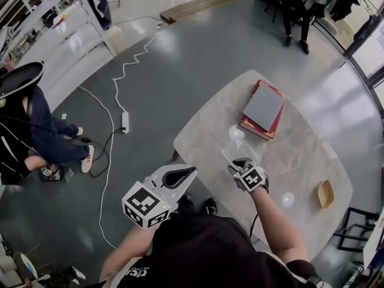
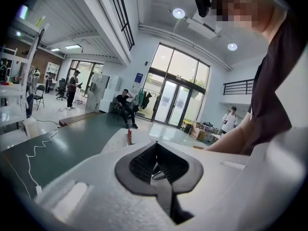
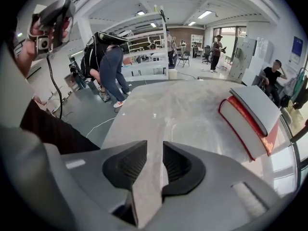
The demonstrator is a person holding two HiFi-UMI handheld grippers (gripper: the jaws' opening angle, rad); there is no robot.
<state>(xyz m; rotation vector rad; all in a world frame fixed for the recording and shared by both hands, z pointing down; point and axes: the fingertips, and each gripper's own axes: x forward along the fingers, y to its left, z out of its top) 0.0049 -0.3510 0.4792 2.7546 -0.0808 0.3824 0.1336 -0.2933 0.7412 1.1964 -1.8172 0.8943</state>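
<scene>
Two stacked books (image 1: 262,110), marble table (image 1: 300,161), grey floor (image 1: 180,71)

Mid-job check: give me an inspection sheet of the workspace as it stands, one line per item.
Surface: pale marbled table with a rounded edge, on a grey-green floor.
Job's things: clear object on the table just ahead of the right gripper; too faint to identify.
Clutter: grey book stacked on a red book; small wooden dish; clear round item.
Grippers: left gripper shut, empty, by the table's near edge; right gripper jaws apart, nothing between them, over the table.
Cables: white cable on the floor runs to a power strip.
Surroundings: white shelves; crouched person at left; another person beyond the table.
</scene>
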